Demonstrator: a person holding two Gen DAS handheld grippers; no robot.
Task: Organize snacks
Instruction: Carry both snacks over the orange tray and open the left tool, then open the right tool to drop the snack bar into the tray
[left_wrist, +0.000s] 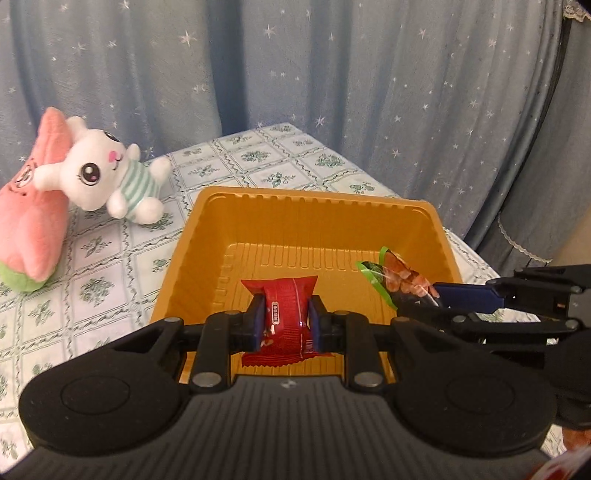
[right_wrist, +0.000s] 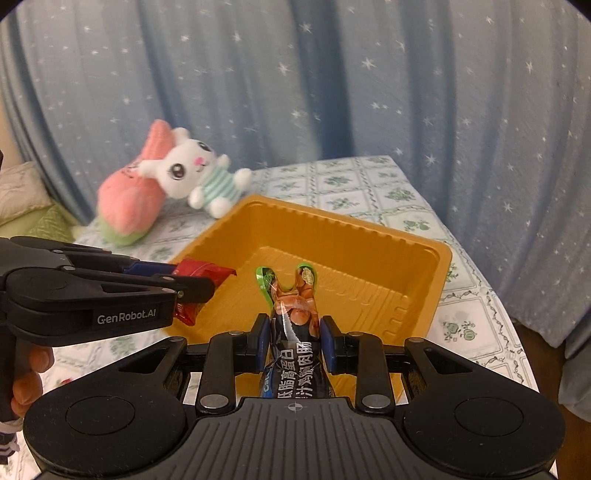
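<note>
- Your left gripper (left_wrist: 286, 319) clamps a red foil snack packet (left_wrist: 284, 321) over the near side of the yellow plastic tray (left_wrist: 310, 206).
- Your right gripper (right_wrist: 294, 341) clamps a dark sausage packet with green ends (right_wrist: 293, 317), to its right.

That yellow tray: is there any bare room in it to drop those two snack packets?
Yes. The yellow tray holds nothing yet; its whole ribbed floor is bare between its four walls. The red packet in the left gripper and the sausage packet in the right gripper crowd only its near side. The plush rabbit fills the tablecloth's far left corner.
</note>
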